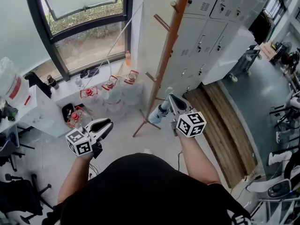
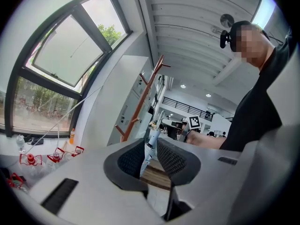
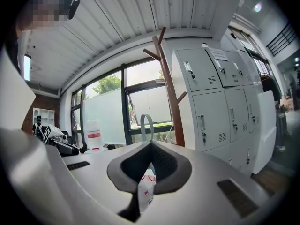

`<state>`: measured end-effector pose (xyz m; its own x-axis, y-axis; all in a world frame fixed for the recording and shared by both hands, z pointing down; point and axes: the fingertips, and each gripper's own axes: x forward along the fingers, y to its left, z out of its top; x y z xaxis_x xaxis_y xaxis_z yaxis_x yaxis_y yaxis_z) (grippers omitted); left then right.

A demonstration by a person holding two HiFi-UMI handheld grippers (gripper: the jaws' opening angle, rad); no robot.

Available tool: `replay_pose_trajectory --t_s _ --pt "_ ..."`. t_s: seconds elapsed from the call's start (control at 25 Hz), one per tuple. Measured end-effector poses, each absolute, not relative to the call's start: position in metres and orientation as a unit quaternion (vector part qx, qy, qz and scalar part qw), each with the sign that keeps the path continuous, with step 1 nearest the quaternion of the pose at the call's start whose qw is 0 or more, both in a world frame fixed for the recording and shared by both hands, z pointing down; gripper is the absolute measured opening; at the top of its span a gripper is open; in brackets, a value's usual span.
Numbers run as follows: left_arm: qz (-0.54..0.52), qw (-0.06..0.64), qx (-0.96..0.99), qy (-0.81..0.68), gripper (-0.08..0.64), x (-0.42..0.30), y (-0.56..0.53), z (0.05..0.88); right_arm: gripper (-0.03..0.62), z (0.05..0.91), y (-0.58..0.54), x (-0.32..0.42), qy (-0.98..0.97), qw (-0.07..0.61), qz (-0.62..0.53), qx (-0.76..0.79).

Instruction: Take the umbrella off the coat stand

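Beside coat stand [image 1: 166, 55], outstretched right tongs [image 1: 172, 104] tight around umbrella [image 1: 158, 115]; lower left tongs [image 1: 107, 125] ajar.

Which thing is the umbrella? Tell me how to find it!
Find the tall brown coat stand by the lockers. Near its foot, the right gripper clamps the umbrella. It is a short, folded, pale tube, unlike the clear jugs with red handles nearby.

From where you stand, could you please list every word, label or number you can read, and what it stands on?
Nothing here reads as legible text.
Large bottle: red label, too blurred to read.
Paper notice on a locker: too small.
Umbrella: red print, blurred.
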<state>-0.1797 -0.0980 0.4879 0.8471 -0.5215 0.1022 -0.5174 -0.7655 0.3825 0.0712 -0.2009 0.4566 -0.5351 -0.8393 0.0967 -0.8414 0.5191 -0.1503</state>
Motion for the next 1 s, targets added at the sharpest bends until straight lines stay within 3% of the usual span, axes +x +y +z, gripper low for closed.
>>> replay_pose_trajectory --t_s 1.0 --pt "0.011 0.182 0.947 -0.265 0.095 -0.183 -0.055 0.482 0.014 0.456 -0.122 0.098 -0.852 -0.018 0.092 0.516"
